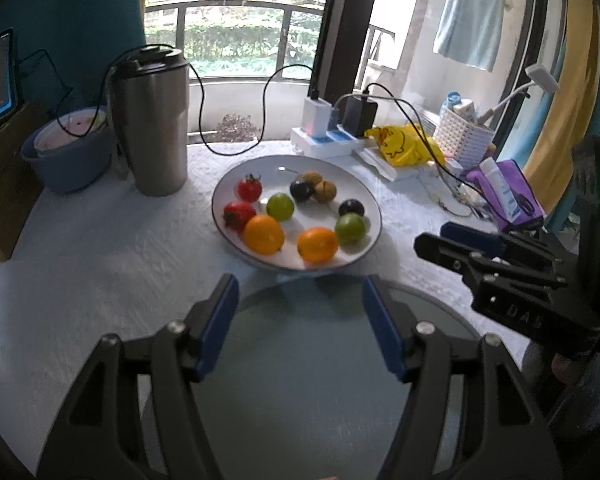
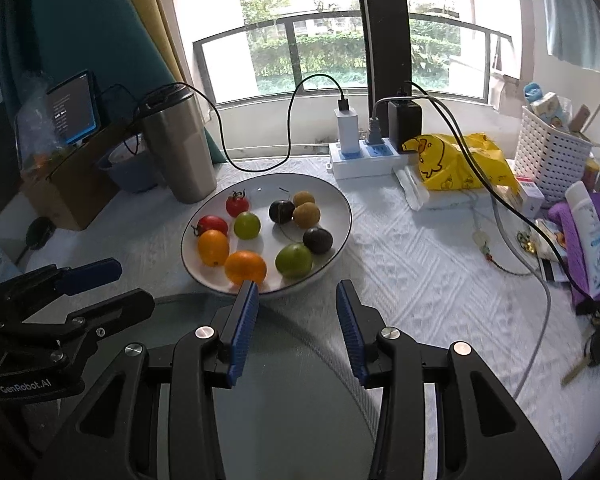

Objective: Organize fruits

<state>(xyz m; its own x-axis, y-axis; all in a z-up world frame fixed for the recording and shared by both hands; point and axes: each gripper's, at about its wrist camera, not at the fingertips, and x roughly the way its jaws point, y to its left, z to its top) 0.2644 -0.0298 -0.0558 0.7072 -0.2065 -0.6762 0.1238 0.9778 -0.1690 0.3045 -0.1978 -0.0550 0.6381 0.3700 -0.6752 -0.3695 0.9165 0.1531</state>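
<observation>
A white plate (image 1: 364, 184) (image 2: 336, 196) holds two oranges (image 1: 263, 234) (image 2: 245, 267), two green fruits (image 1: 280, 206) (image 2: 294, 260), two red tomatoes (image 1: 249, 188) (image 2: 237, 204), two dark plums (image 1: 301, 190) (image 2: 317, 240) and two brown longans (image 1: 324, 191) (image 2: 306, 215). My left gripper (image 1: 298, 286) is open and empty, just short of the plate's near rim, above a round glass plate (image 1: 300, 380) (image 2: 296, 412). My right gripper (image 2: 297, 292) is open and empty at the white plate's near rim; it also shows in the left wrist view (image 1: 432, 236).
A steel tumbler (image 1: 152, 120) (image 2: 178, 142) and a blue bowl (image 1: 66, 160) stand left of the plate. A power strip with chargers (image 1: 328, 140) (image 2: 364, 152), a yellow bag (image 2: 456, 162), a white basket (image 2: 548, 156) and a purple pouch (image 1: 508, 192) crowd the back right. Cables cross the table.
</observation>
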